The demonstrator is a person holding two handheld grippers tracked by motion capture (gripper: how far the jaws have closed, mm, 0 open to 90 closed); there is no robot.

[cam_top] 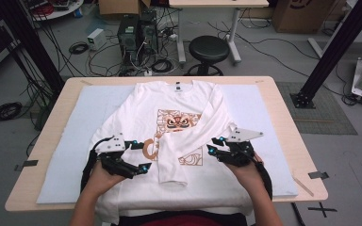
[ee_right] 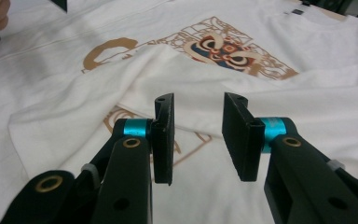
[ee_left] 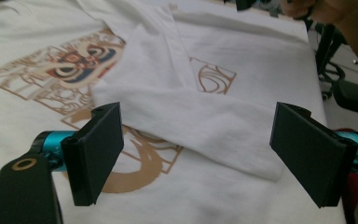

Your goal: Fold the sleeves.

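Observation:
A white T-shirt (cam_top: 136, 110) with an orange and brown mask print (cam_top: 175, 121) lies flat, face up, on the table. One long sleeve (cam_top: 188, 141) is folded diagonally across its front, with the cuff near the hem. My left gripper (cam_top: 141, 156) hovers left of that cuff, open wide; in the left gripper view (ee_left: 200, 149) the sleeve end (ee_left: 191, 116) lies beyond the jaws and nothing is between them. My right gripper (cam_top: 216, 145) sits just right of the sleeve. In the right gripper view (ee_right: 198, 135) its jaws stand apart over the sleeve (ee_right: 65, 112), holding nothing.
A pale blue mat (cam_top: 75, 141) covers the wooden table (cam_top: 283, 117) under the shirt. The shirt's hem hangs over the near edge by the person. Beyond the table stand a black stool (cam_top: 209, 49), computer towers (cam_top: 136, 33) with loose cables, and a black frame post (cam_top: 332, 52).

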